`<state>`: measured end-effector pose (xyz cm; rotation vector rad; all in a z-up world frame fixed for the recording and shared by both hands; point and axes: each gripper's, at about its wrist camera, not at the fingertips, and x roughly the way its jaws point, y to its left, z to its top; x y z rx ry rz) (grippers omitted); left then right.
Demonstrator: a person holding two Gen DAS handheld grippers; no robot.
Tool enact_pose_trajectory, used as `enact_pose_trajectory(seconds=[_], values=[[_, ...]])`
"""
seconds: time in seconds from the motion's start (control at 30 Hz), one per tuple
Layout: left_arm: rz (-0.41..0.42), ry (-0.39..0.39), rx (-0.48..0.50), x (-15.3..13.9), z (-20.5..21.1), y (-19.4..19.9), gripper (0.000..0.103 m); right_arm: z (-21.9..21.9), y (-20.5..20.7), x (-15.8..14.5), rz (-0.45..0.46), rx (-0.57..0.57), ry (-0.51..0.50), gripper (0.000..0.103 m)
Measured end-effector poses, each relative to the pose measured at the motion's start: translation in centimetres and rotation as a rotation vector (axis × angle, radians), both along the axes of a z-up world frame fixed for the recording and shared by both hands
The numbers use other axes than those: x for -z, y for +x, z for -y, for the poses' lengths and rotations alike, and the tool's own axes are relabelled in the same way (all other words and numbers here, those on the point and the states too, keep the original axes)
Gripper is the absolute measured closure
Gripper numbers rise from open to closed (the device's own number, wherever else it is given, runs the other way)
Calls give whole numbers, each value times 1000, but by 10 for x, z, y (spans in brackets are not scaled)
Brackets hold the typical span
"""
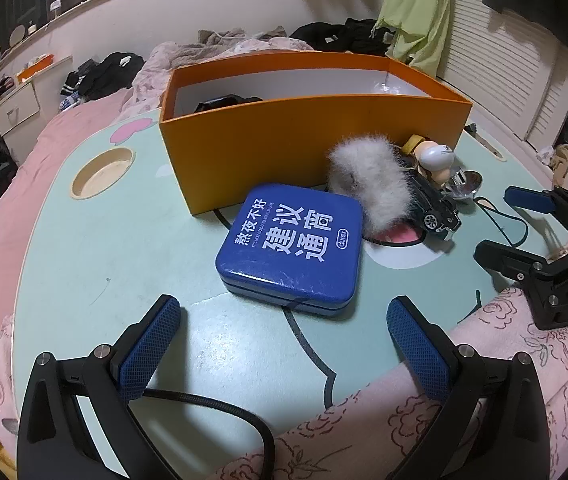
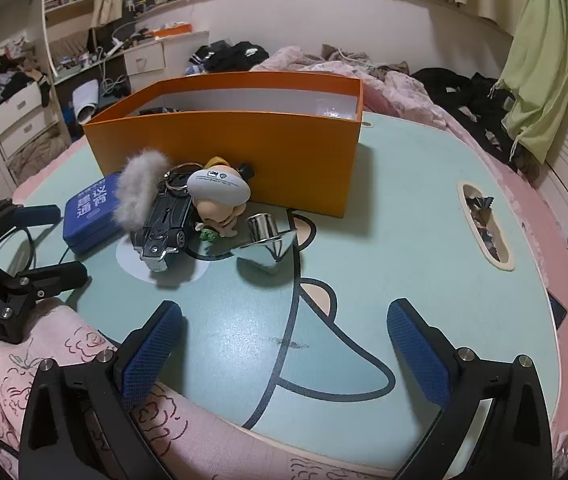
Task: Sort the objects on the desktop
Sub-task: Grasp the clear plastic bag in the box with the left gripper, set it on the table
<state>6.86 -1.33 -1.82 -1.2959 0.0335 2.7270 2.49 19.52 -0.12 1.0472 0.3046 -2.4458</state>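
An open orange box (image 1: 296, 136) (image 2: 244, 148) stands on the pale green lap table (image 1: 124, 264) (image 2: 384, 240), with something dark inside. In front of it lie a blue tin (image 1: 292, 246) (image 2: 90, 216), a grey fur puff (image 1: 368, 184) (image 2: 138, 190), a black toy car (image 1: 436, 208) (image 2: 166, 224), a small doll figure (image 1: 432, 158) (image 2: 220, 200) and a shiny metal cone (image 2: 270, 242) (image 1: 466, 184). My left gripper (image 1: 284, 336) is open and empty, just short of the tin. My right gripper (image 2: 284, 340) is open and empty, short of the cone.
The table rests on a pink flowered quilt (image 1: 504, 380) (image 2: 44, 360). A round cup recess (image 1: 102, 172) sits at its left; an oval slot (image 2: 484, 228) holding wrappers sits at its right. Clothes lie on the bed behind. Each gripper shows at the other view's edge.
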Motion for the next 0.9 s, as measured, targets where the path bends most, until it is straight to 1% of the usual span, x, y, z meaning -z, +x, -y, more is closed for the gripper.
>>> enact_pose_trajectory(seconds=[0.07,0.17,0.23,0.3,0.33,0.37,0.4,0.43,0.47,0.5,0.53,0.57,0.6,0.63,0.67,0.7,0.73,0.8,0.83,0.9], values=[[11,-1,-21,-2,2,1,0,0,0,0,-1,1,-1,0],[-13,32,-26,-19,11,6,0,-2,1,1,-8,18,-5,0],[-53,22,-10,-45,10,3,0,-6,0,2,-9,27,-15,0],[-114,26,10,-81,2,-10,0,-5,1,2,-8,26,-21,0],[-123,55,28,-100,-4,-24,1,-5,0,2,-9,26,-18,0],[-109,87,45,-111,-9,-37,3,-5,0,3,-10,26,-15,0],[-72,135,70,-121,-16,-57,6,-6,0,3,-10,25,-16,0],[-13,199,100,-128,-26,-83,14,-6,0,3,-10,25,-18,0],[33,244,117,-129,-32,-102,22,-6,0,3,-10,24,-20,0],[90,283,126,-126,-41,-126,25,-6,0,3,-11,23,-21,0],[147,295,117,-120,-52,-151,32,-6,0,3,-11,23,-23,0],[179,288,100,-114,-59,-167,39,-6,1,3,-12,22,-25,0],[213,273,80,-106,-67,-184,43,-7,1,4,-13,21,-28,0],[249,257,62,-95,-76,-201,49,-8,2,4,-14,22,-31,0],[269,246,51,-86,-81,-208,56,-8,2,4,-14,21,-34,0],[300,246,27,-75,-84,-217,59,-9,2,4,-15,20,-37,0],[325,266,8,-65,-85,-223,63,-9,3,4,-15,19,-40,0],[345,316,-13,-52,-84,-229,64,-10,4,3,-16,19,-48,0],[343,328,-21,-50,-84,-232,64,-10,4,3,-17,18,-50,0],[333,324,-27,-45,-86,-234,64,-11,5,3,-17,17,-51,0]])
